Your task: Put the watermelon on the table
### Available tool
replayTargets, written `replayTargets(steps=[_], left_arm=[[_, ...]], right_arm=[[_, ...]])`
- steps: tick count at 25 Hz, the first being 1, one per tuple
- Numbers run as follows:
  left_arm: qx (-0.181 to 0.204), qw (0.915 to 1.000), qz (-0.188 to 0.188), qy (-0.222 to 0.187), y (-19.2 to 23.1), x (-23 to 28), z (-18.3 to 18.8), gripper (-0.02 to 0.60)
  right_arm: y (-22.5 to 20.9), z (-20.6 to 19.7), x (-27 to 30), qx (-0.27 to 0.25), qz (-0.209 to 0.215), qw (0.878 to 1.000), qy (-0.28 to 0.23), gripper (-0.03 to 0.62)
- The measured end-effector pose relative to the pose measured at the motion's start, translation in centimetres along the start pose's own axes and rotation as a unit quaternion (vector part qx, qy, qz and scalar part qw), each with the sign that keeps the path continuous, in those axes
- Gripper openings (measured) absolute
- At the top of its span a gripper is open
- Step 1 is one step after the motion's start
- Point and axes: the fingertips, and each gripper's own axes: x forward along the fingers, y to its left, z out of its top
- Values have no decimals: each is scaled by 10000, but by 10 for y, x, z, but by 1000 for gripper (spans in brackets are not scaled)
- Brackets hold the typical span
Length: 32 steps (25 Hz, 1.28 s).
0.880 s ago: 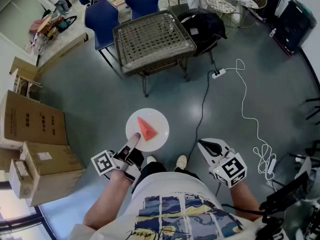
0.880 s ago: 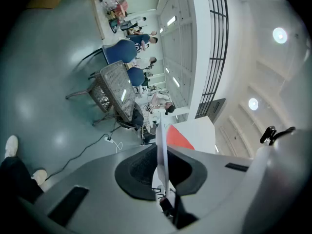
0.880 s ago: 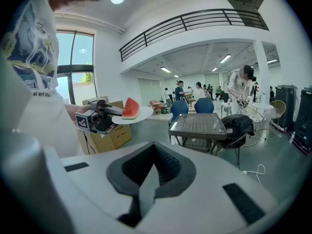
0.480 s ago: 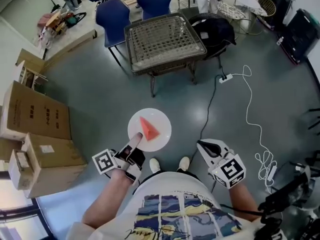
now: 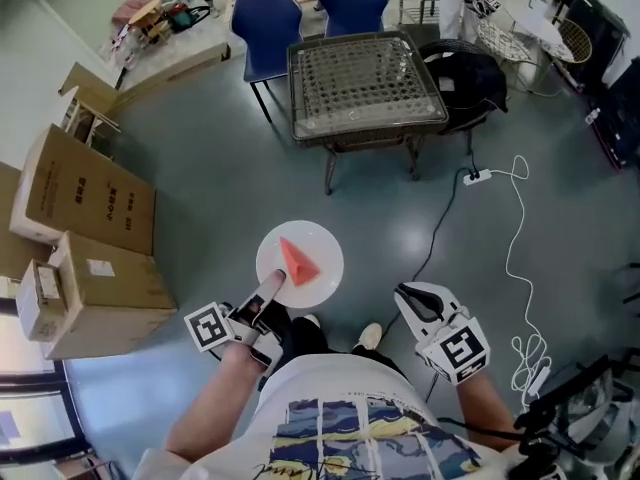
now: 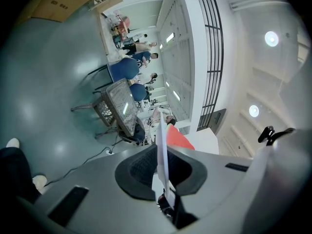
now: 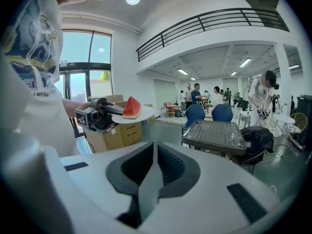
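Note:
A red watermelon wedge (image 5: 297, 261) lies on a round white plate (image 5: 322, 283) held above the floor. My left gripper (image 5: 270, 290) is shut on the plate's near rim. In the left gripper view the plate (image 6: 161, 140) runs edge-on between the pads, with the watermelon (image 6: 178, 138) beyond. My right gripper (image 5: 415, 300) hangs at the right, shut and with nothing in it. Its own view shows the shut right gripper (image 7: 153, 167), plus the watermelon (image 7: 131, 107), the plate (image 7: 139, 114) and the left gripper (image 7: 100, 113) at the left. The mesh-topped table (image 5: 365, 88) stands ahead.
Two blue chairs (image 5: 268, 23) stand behind the table and a black bag (image 5: 472, 78) lies on a chair at its right. A white cable and power strip (image 5: 478, 177) trail over the grey floor. Cardboard boxes (image 5: 90, 258) are stacked at the left. People stand in the background (image 7: 195, 94).
The table and boxes have shifted right and slightly nearer in the head view as the person moves. Both grippers keep their pose, and the plate stays in the left one.

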Motion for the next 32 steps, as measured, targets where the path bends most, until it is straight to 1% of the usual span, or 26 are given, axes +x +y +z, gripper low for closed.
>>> replayTargets(steps=[4, 8, 12, 16, 20, 24, 27, 30, 32], left_arm=[[-119, 9999, 75, -82, 12, 4, 11, 26], [-138, 9999, 24, 27, 17, 30, 40, 26], [-92, 9992, -123, 359, 29, 78, 83, 26], [-12, 9968, -228, 764, 42, 131, 139, 26], [57, 9938, -376, 1045, 40, 172, 199, 26], [102, 9903, -420, 1322, 42, 209, 249, 26], [62, 9893, -410, 1399, 50, 233, 278, 25], [19, 9895, -385, 1392, 61, 251, 296, 26], [9, 9893, -390, 1406, 65, 271, 309, 26]], right_arm=[[-11, 0, 20, 2, 25, 10000, 14, 14], [-37, 15, 47, 1, -112, 9999, -8, 25], [-74, 33, 82, -29, -465, 9989, 57, 25], [-109, 56, 127, 78, -848, 9963, 147, 25], [-132, 86, 181, 33, -1027, 9944, 250, 25], [-163, 115, 229, 160, -1241, 9920, 175, 25], [-181, 126, 260, 264, -1293, 9911, 180, 25], [-193, 129, 280, 287, -1239, 9916, 228, 25], [-212, 132, 292, 351, -1242, 9913, 245, 25]])
